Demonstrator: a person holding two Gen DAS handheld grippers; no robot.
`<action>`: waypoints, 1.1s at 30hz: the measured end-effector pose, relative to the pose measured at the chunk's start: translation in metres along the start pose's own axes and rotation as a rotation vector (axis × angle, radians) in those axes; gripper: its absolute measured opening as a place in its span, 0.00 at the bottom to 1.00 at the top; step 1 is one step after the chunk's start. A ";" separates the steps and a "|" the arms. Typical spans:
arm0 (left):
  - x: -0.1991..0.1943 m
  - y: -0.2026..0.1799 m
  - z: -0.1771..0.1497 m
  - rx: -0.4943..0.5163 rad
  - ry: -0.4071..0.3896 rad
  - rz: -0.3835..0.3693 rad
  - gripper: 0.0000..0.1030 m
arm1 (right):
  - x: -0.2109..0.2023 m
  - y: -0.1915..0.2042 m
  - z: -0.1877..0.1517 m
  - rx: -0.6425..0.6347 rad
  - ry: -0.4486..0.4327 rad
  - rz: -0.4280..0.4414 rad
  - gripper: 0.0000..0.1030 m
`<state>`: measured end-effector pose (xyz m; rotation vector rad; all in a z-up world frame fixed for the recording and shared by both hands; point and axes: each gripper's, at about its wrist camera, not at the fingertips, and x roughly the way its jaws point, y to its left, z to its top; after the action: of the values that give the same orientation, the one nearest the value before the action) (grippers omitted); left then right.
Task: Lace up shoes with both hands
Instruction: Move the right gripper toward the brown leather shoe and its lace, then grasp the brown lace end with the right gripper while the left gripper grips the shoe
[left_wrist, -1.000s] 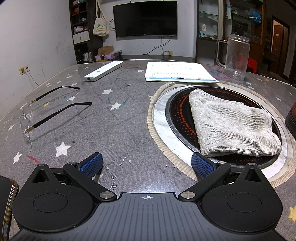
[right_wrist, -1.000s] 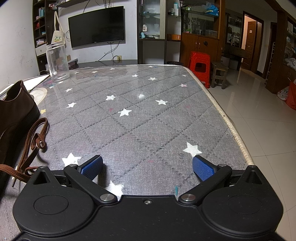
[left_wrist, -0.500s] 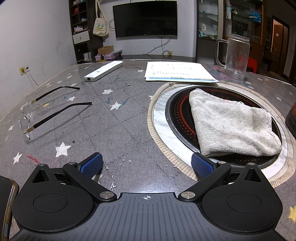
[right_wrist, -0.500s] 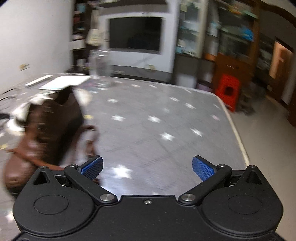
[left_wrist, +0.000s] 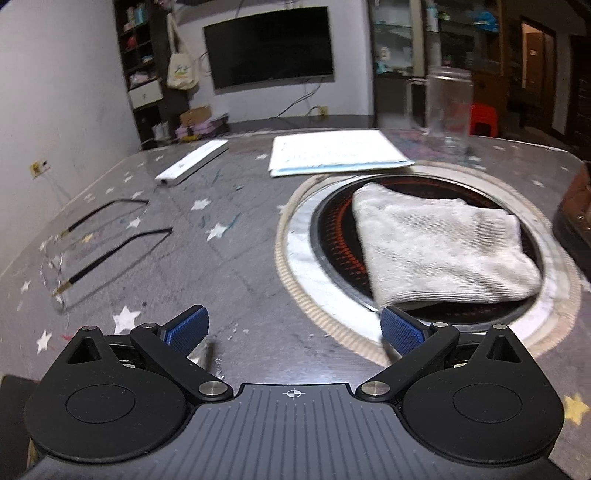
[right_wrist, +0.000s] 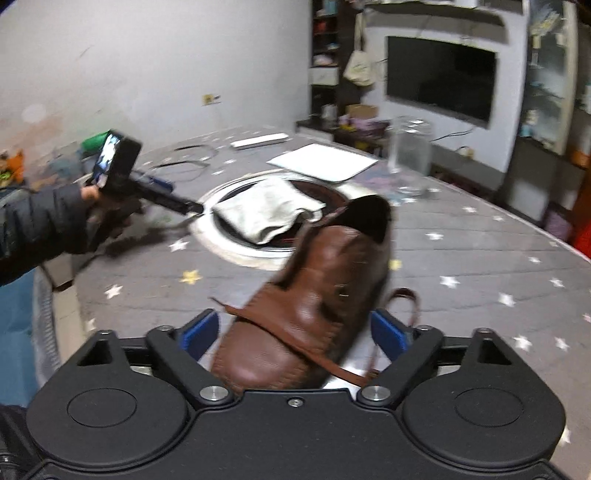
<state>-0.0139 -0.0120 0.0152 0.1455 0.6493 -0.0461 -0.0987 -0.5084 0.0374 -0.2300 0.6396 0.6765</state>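
Left wrist view: the left gripper (left_wrist: 291, 328) has its fingers spread wide, holding nothing, the towel (left_wrist: 439, 247) ahead-right and the shoe (left_wrist: 576, 210) far off to the right. Right wrist view: the right gripper (right_wrist: 293, 330), also wide apart and empty, straddles the shoe's toe, its long axis running away ahead-right, lace (right_wrist: 295, 345) crossing between the fingers. Right hand's clearly nearer.

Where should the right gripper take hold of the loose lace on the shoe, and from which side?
Probably the strap of lace lying across the toe of the shoe, just clear of the leather. Come from above at the toe end, where the open right gripper already straddles it; the lace is flat there, so pinch across its width.
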 end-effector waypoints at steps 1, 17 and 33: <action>-0.002 0.000 0.000 0.008 -0.003 -0.006 0.97 | 0.005 0.002 0.002 -0.006 0.013 0.013 0.73; -0.033 -0.030 0.004 0.194 -0.089 -0.147 0.96 | 0.027 0.026 0.003 -0.259 0.123 0.021 0.23; -0.093 -0.111 0.010 0.465 -0.218 -0.335 0.91 | 0.012 0.024 0.003 -0.309 0.119 -0.003 0.03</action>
<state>-0.0918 -0.1234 0.0666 0.4725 0.4304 -0.5308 -0.1059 -0.4831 0.0325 -0.5603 0.6462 0.7614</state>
